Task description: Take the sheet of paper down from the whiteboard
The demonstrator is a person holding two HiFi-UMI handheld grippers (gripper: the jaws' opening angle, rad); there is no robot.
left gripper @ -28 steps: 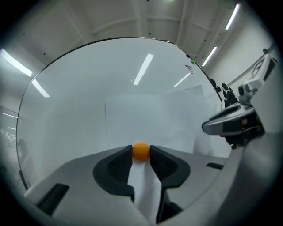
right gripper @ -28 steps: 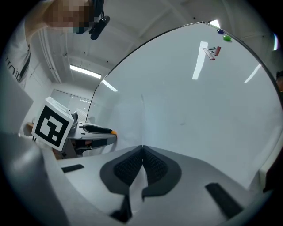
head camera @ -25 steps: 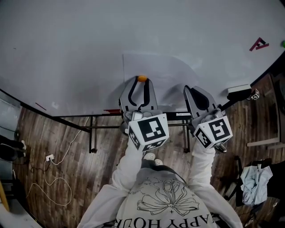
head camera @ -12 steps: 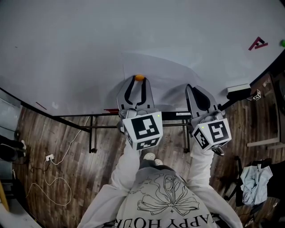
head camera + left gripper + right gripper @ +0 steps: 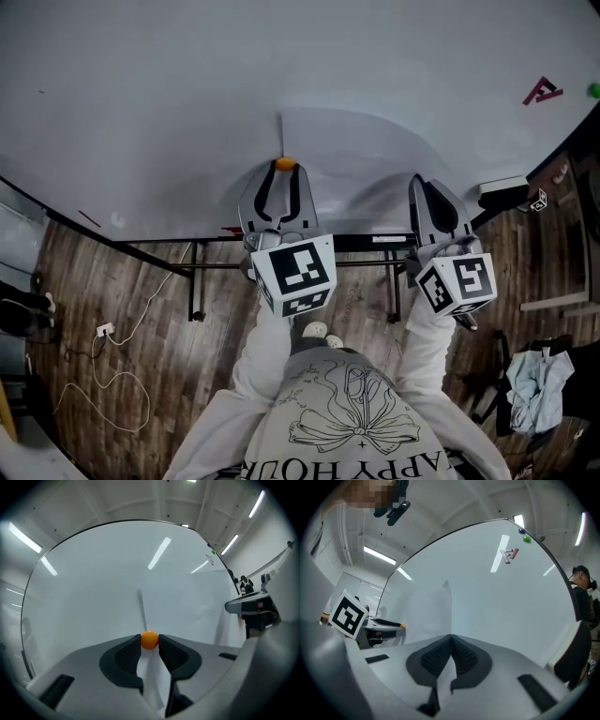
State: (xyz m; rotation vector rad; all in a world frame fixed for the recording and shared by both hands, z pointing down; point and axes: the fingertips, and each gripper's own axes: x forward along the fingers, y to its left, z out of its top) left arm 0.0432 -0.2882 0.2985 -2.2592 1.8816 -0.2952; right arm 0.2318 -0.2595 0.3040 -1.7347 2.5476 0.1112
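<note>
A white sheet of paper (image 5: 352, 150) lies against the whiteboard (image 5: 141, 103) and bulges off it a little. My left gripper (image 5: 284, 169) is shut on a small orange ball magnet (image 5: 284, 163) at the sheet's left edge; the left gripper view shows the magnet (image 5: 149, 640) pinched between the fingertips, with the paper's edge (image 5: 140, 606) running up behind it. My right gripper (image 5: 422, 184) is shut on the sheet's right edge; in the right gripper view the paper (image 5: 426, 606) spreads left from the closed tips (image 5: 451, 635). Both grippers point level at the board.
A red magnet shape (image 5: 544, 91) and a green magnet (image 5: 595, 91) sit on the board at far right. An eraser (image 5: 502, 187) lies on the board's ledge. Below are the stand's black bars (image 5: 187, 272), a floor cable (image 5: 122, 375) and a cloth (image 5: 539, 375). Another person (image 5: 581, 581) stands to the right.
The right gripper has moved right and the sheet's left edge has shifted right with it. The left gripper with the orange magnet has drifted slightly left, now at the paper's left edge.
</note>
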